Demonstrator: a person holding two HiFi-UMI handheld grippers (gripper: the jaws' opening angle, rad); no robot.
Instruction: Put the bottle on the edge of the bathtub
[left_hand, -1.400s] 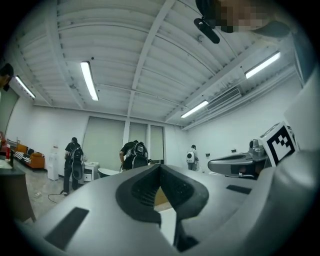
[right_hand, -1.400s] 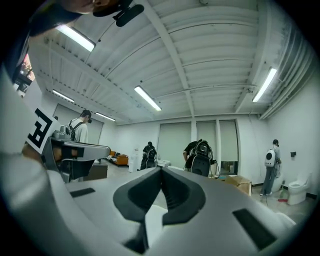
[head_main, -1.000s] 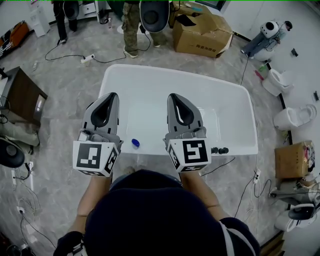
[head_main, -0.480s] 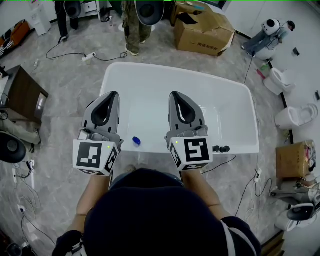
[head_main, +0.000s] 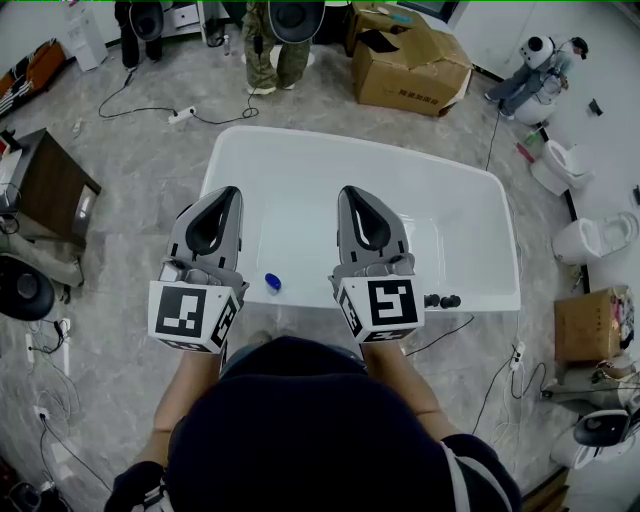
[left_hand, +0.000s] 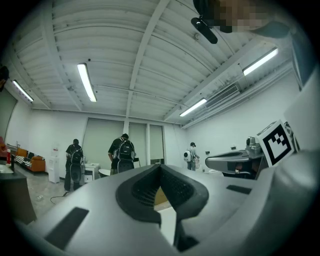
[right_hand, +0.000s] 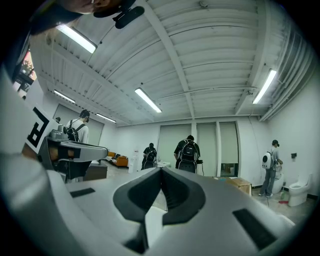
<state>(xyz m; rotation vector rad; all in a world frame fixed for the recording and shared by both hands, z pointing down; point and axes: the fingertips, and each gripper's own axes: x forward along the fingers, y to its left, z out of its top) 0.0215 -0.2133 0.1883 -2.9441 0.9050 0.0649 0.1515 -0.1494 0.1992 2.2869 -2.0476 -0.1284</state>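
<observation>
The left gripper (head_main: 226, 192) and right gripper (head_main: 350, 192) both keep their jaws closed on nothing, poised over the bathtub (head_main: 300, 142). The bottle (head_main: 272, 283), of which only a blue cap seems distinct, sits at about 7 o'clock on the tub's near rim, between the two grippers.

Head view looks steeply down; gripper views tilt upward (both showing ceiling (left_hand: 150, 50)).
</observation>
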